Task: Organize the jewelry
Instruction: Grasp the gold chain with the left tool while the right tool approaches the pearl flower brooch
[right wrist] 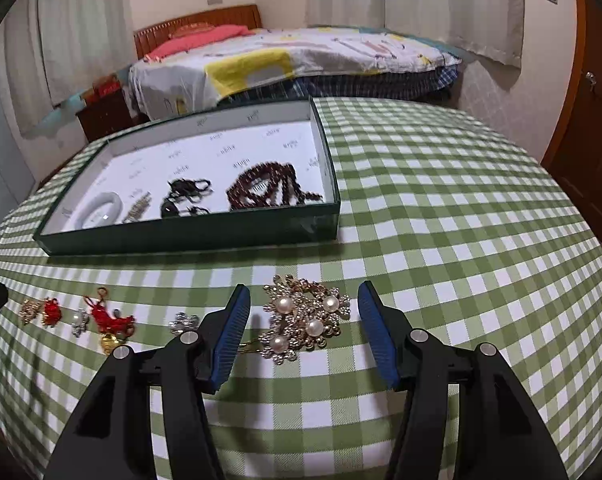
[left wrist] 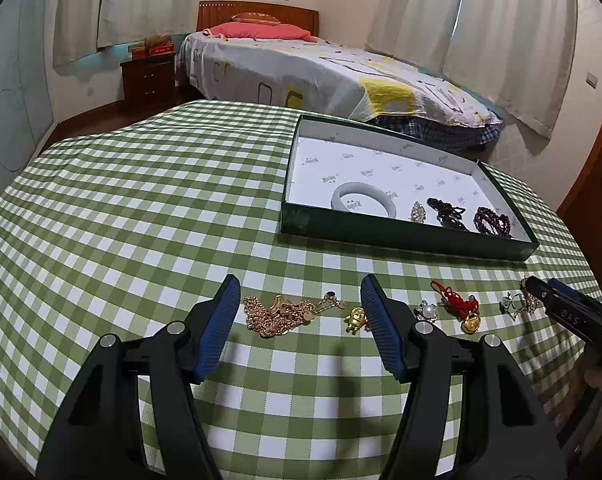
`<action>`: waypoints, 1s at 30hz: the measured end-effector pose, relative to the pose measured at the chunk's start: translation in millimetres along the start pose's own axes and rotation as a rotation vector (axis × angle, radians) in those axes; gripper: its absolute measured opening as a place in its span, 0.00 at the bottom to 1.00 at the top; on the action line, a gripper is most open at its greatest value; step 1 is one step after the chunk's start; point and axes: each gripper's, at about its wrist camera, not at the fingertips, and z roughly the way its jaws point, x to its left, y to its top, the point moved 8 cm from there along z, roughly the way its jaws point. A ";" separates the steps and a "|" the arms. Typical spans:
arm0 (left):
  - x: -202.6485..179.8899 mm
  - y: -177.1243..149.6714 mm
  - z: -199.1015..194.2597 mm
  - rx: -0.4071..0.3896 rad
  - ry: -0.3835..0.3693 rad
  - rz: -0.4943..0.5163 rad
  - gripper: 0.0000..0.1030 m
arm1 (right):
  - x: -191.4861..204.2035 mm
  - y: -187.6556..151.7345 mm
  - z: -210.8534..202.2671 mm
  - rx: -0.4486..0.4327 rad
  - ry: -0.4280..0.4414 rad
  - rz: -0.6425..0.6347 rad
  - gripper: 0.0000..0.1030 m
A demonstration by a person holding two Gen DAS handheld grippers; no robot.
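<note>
Jewelry lies on the gingham-clothed desk (left wrist: 141,200): a shallow green cardboard tray (right wrist: 189,236) at 11 o'clock holds a smooth pale bangle (right wrist: 101,208), its near rim hidden. Pearl-and-rhinestone brooch (right wrist: 305,322) sits untouched between the open right hand-held gripper (right wrist: 303,312); tangled gold chain (left wrist: 277,314) between the empty, half-spread left hand-held gripper (left wrist: 299,304).

We count one green tray (left wrist: 401,236) holding four pieces: one pale bangle (left wrist: 364,199), one small brooch (left wrist: 418,212), two bead strands (right wrist: 269,190). Loose on cloth: one gold chain (left wrist: 275,314), one pearl brooch (right wrist: 305,322).

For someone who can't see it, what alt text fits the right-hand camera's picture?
An open right gripper hovers around a pearl brooch on a green checked tablecloth. Behind sits a green tray holding a white bangle and dark beads.
</note>
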 end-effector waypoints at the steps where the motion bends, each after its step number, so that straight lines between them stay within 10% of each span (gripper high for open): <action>1: 0.2 -0.2 0.4 0.001 0.000 -0.001 0.59 | 0.4 -1.0 2.5 0.012 0.002 -0.001 0.54; 30: 7.8 -17.0 21.7 0.069 0.026 0.006 0.59 | -1.9 -16.7 -16.7 0.007 0.057 0.017 0.41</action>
